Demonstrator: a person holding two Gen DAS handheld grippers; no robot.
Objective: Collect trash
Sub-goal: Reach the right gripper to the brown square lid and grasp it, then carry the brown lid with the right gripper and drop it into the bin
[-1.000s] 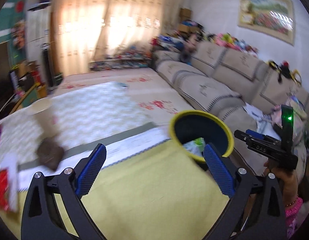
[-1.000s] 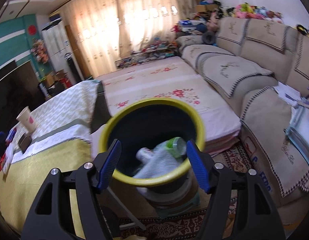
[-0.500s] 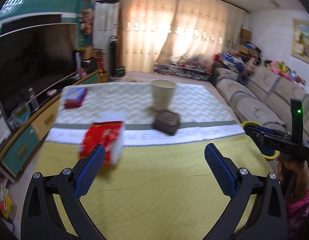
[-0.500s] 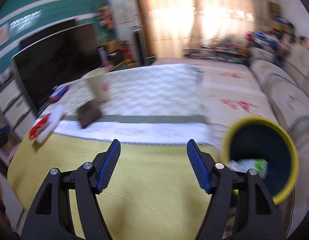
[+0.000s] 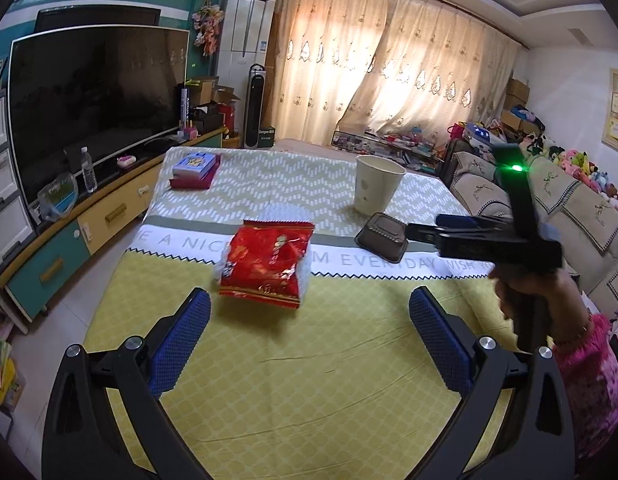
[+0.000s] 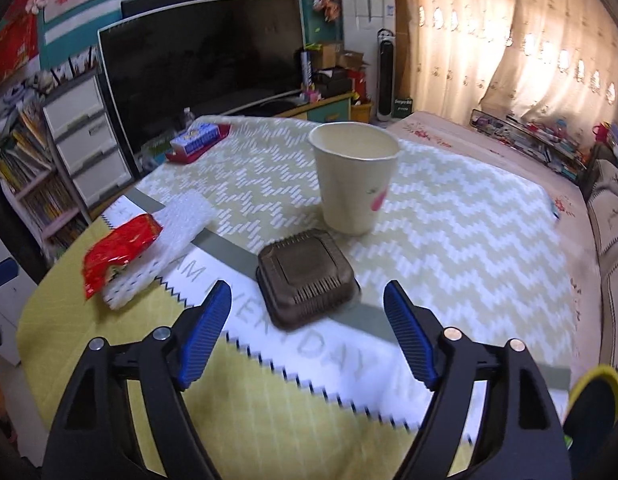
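Note:
On the cloth-covered table [image 5: 309, 380] a red snack wrapper [image 5: 265, 264] lies on a white foam sheet [image 6: 177, 224]. A brown plastic container [image 6: 305, 284] sits beside a paper cup [image 6: 355, 178]. My left gripper [image 5: 309, 300] is open and empty, just short of the red wrapper. My right gripper [image 6: 307, 292] hovers at the brown container [image 5: 383, 236]. Its jaws are opening, and the container shows between the fingertips with the pads clear of it. The left wrist view shows a hand in a pink sleeve [image 5: 581, 364] holding the right gripper.
A red and blue box [image 5: 195, 170] lies at the table's far left. A large TV [image 5: 97, 96] on a cabinet stands to the left and a sofa [image 5: 569, 200] to the right. The yellow-rimmed bin [image 6: 601, 376] sits past the table's near right corner.
Both views have swung left from the yellow-rimmed bin to the table. The right gripper came up to the brown container with wider jaws. The left gripper neared the red wrapper.

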